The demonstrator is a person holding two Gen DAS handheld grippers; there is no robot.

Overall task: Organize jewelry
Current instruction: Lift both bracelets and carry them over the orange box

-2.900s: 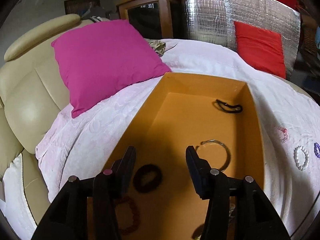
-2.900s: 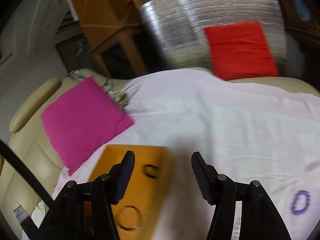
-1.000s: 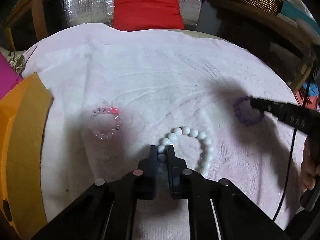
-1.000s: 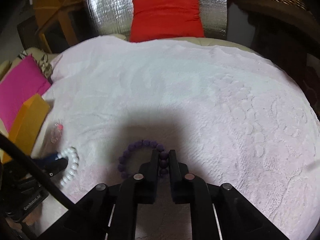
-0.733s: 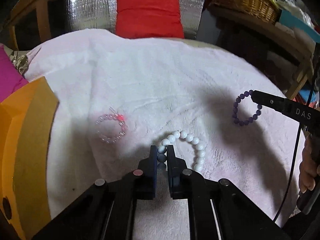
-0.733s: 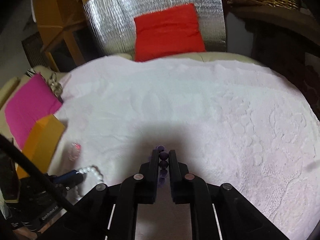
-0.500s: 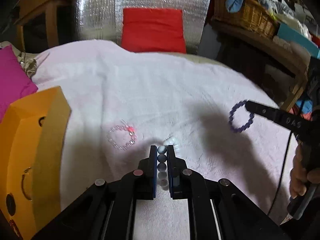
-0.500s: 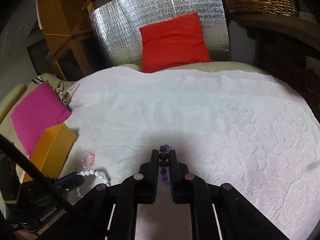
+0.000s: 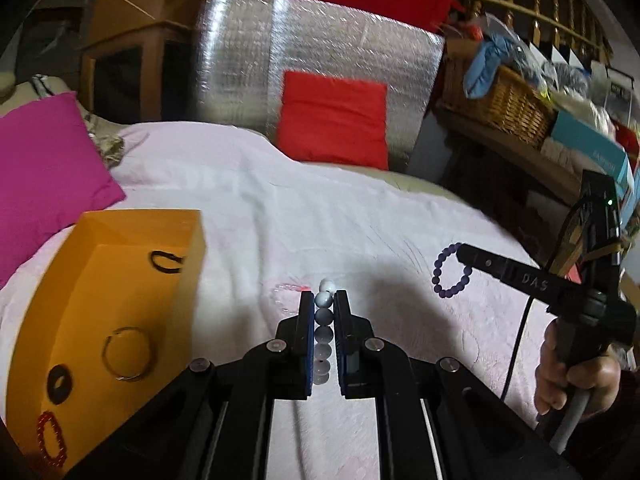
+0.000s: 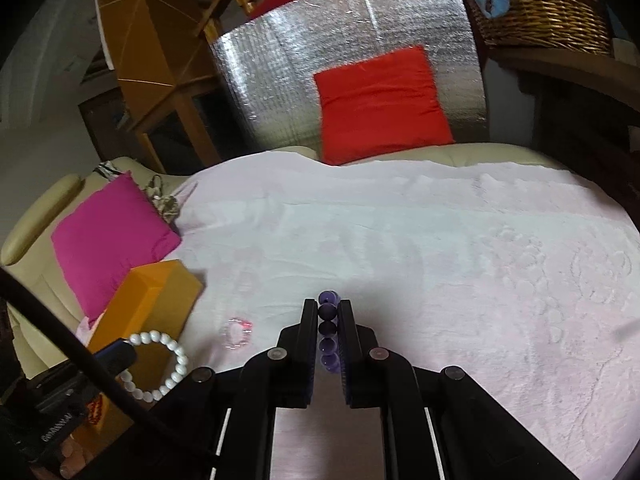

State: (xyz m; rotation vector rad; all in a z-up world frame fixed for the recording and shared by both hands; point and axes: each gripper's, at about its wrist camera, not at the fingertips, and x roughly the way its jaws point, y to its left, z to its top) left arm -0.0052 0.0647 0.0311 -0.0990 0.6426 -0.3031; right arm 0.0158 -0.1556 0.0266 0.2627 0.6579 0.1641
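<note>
Surface: we record a pale pink textured bedspread (image 10: 420, 240) over a cream sofa (image 10: 36, 208).

Far side: a red cushion (image 9: 334, 120) leaning on a silver foil panel (image 9: 320, 56), with a wicker basket (image 9: 500, 98) on a wooden shelf to the right.

Left: a magenta cushion (image 9: 44, 168) and an open orange box (image 9: 100, 280) holding a metal ring (image 9: 126, 354), a black hair tie (image 9: 60, 384), a red bead bracelet (image 9: 50, 442) and a black clip (image 9: 166, 262).

We hold the left gripper (image 9: 323, 308) pinched on a white bead bracelet (image 9: 324, 320), raised off the cloth right of the box. The right gripper (image 10: 328, 312) is clamped on a purple bead bracelet (image 10: 328, 328), also lifted.

A clear pink bracelet (image 10: 238, 332) lies on the cloth between them.
</note>
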